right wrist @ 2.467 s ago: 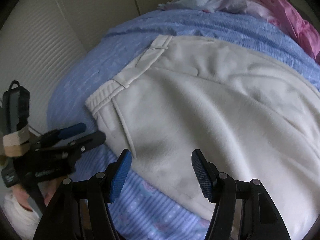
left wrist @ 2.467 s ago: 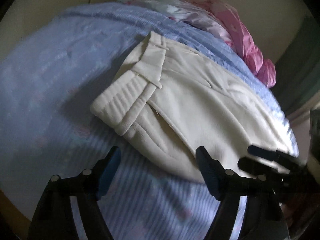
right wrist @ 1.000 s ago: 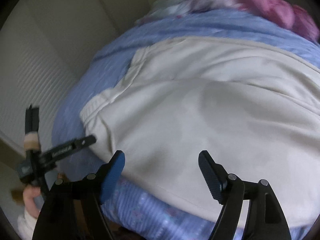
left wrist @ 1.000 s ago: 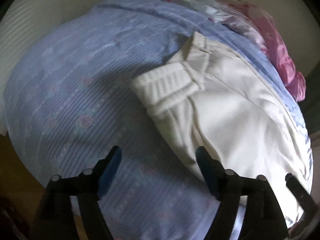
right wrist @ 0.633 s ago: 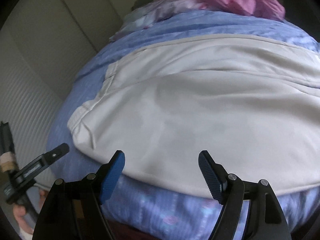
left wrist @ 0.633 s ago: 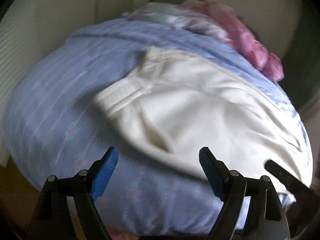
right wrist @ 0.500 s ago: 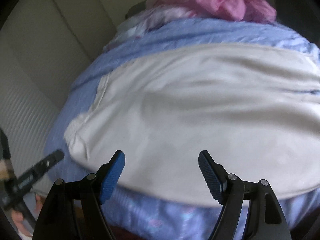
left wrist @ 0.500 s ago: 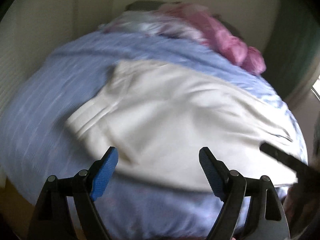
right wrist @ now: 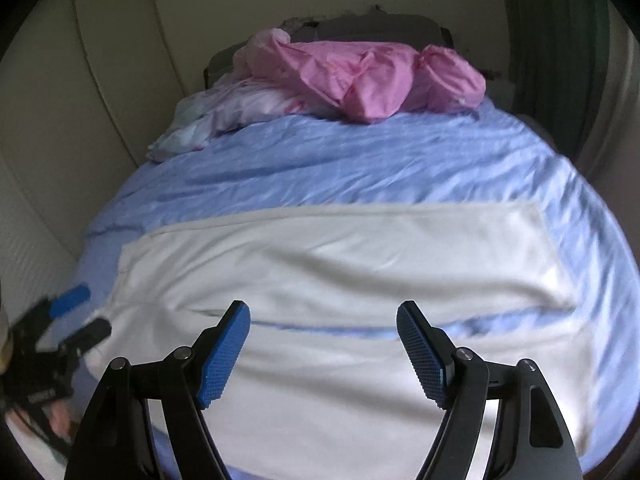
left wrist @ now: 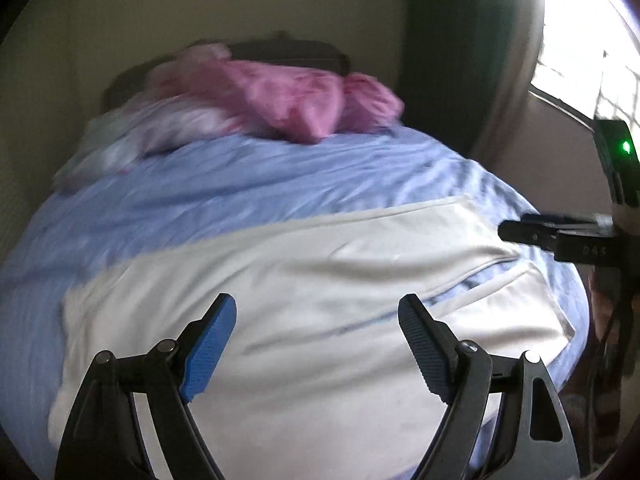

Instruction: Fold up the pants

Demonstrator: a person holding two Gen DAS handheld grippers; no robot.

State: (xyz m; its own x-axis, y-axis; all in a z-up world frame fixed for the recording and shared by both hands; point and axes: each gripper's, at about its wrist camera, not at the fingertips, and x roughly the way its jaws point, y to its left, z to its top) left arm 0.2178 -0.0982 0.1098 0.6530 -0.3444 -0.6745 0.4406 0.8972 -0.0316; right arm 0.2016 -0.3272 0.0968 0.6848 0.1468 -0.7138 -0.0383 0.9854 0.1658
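Cream white pants (left wrist: 312,280) lie flat across the near part of a blue bed, legs side by side with a thin strip of sheet between them; they also show in the right wrist view (right wrist: 340,264). The waist end is at the left, the leg ends at the right. My left gripper (left wrist: 316,344) is open and empty, raised over the pants' near edge. My right gripper (right wrist: 324,344) is open and empty, also above the near leg. The right gripper appears at the right edge of the left wrist view (left wrist: 560,236), and the left gripper at the left edge of the right wrist view (right wrist: 68,320).
The blue striped bedsheet (right wrist: 360,160) covers the bed. A pink crumpled cloth (right wrist: 368,76) and pale bedding (right wrist: 240,112) lie at the far end by the dark headboard (right wrist: 380,26). A white wall is at the left, a dark curtain and bright window (left wrist: 580,40) at the right.
Both grippers have pulled back and swung right from the waistband, so the whole length of the pants is now in view. Both stay open and empty.
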